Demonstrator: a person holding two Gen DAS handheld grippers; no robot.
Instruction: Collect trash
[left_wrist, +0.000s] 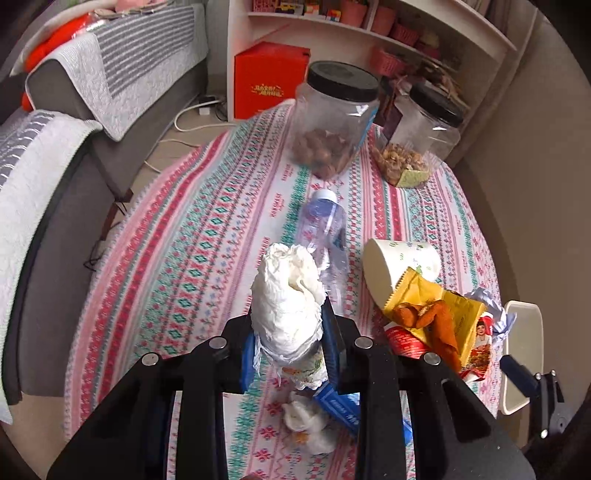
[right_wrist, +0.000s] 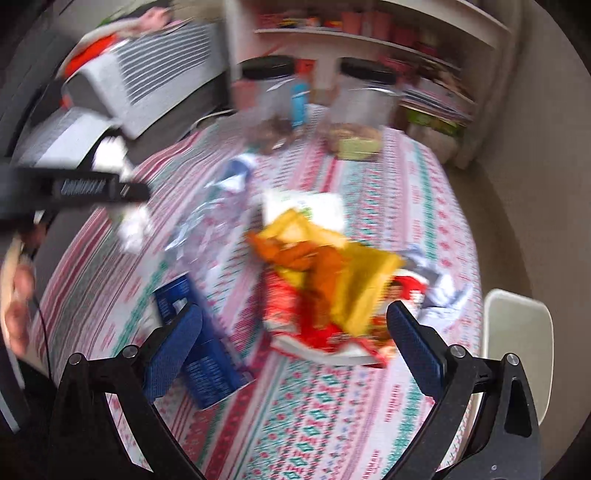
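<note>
My left gripper (left_wrist: 291, 332) is shut on a crumpled white tissue wad (left_wrist: 286, 299), held above the patterned tablecloth (left_wrist: 207, 229). Below it lie another tissue ball (left_wrist: 308, 424) and a blue packet (left_wrist: 341, 408). An empty plastic bottle (left_wrist: 325, 232), a tipped paper cup (left_wrist: 395, 266), a yellow snack wrapper (left_wrist: 432, 310) and a red wrapper (left_wrist: 476, 347) lie ahead. My right gripper (right_wrist: 295, 343) is open and empty above the table, with the yellow wrapper (right_wrist: 332, 266), red wrapper (right_wrist: 317, 325) and blue packet (right_wrist: 199, 347) in front of it. The right wrist view is motion-blurred.
Two black-lidded nut jars (left_wrist: 332, 122) (left_wrist: 417, 144) stand at the table's far end. A grey sofa (left_wrist: 66, 155) is left, a white shelf (left_wrist: 369, 37) and a red box (left_wrist: 269, 81) behind. A white chair (left_wrist: 521, 350) stands at the right edge.
</note>
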